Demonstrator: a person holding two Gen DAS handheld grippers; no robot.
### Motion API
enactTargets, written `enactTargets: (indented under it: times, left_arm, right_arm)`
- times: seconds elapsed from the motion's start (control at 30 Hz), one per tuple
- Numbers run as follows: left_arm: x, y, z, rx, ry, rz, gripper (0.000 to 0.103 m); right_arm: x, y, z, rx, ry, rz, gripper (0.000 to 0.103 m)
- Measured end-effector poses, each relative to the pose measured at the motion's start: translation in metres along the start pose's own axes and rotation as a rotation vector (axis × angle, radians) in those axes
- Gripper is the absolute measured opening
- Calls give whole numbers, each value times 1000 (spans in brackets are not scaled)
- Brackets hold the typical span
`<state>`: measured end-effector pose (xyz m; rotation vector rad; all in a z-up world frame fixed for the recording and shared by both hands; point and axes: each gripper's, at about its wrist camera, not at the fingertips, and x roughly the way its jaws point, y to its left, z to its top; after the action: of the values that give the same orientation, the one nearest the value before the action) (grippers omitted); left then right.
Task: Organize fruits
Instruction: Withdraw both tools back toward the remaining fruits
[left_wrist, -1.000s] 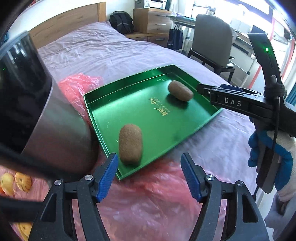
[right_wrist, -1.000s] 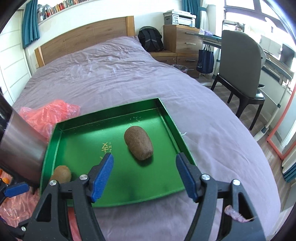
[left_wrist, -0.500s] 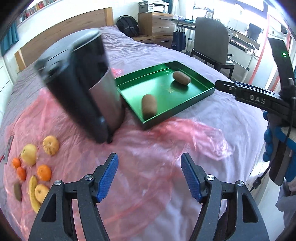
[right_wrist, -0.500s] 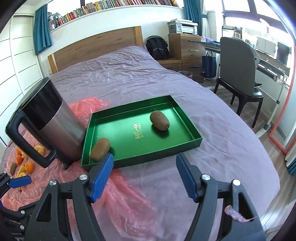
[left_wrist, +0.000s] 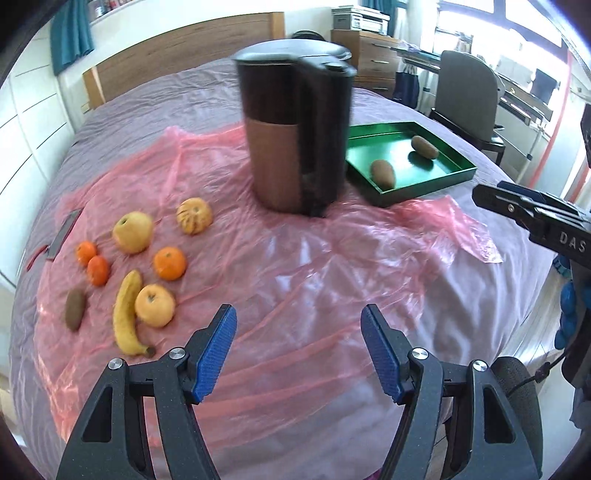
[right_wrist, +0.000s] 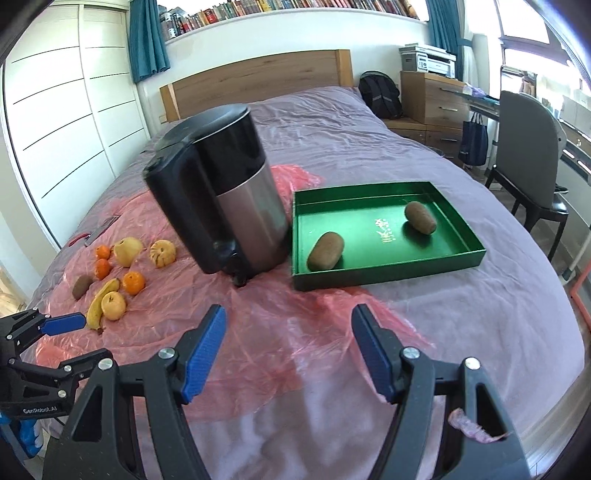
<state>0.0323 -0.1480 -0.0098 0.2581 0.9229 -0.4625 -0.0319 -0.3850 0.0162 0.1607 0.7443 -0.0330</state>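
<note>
Left wrist view: the left gripper (left_wrist: 299, 350) is released, jaws apart and empty, over the pink plastic sheet (left_wrist: 295, 266). The loose fruit lies to its left; the banana (left_wrist: 127, 312), nearest, runs lengthwise away from the camera. Right wrist view: the right gripper (right_wrist: 288, 350) is likewise released and empty. The green tray (right_wrist: 388, 273), ahead-right beside the kettle (right_wrist: 221, 192), holds two kiwis (right_wrist: 325, 250). The left gripper is judged nearer the loose fruit.
</note>
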Motion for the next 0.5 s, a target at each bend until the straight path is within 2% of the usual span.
enactTargets:
  times: [0.27, 0.5]
  left_arm:
    - [-3, 65, -34, -108, 5, 40, 64]
    - [5, 126, -61, -210, 25, 76, 64]
  right_arm:
    - [12, 64, -17, -85, 43, 80, 73]
    - [42, 129, -30, -194, 118, 171, 73]
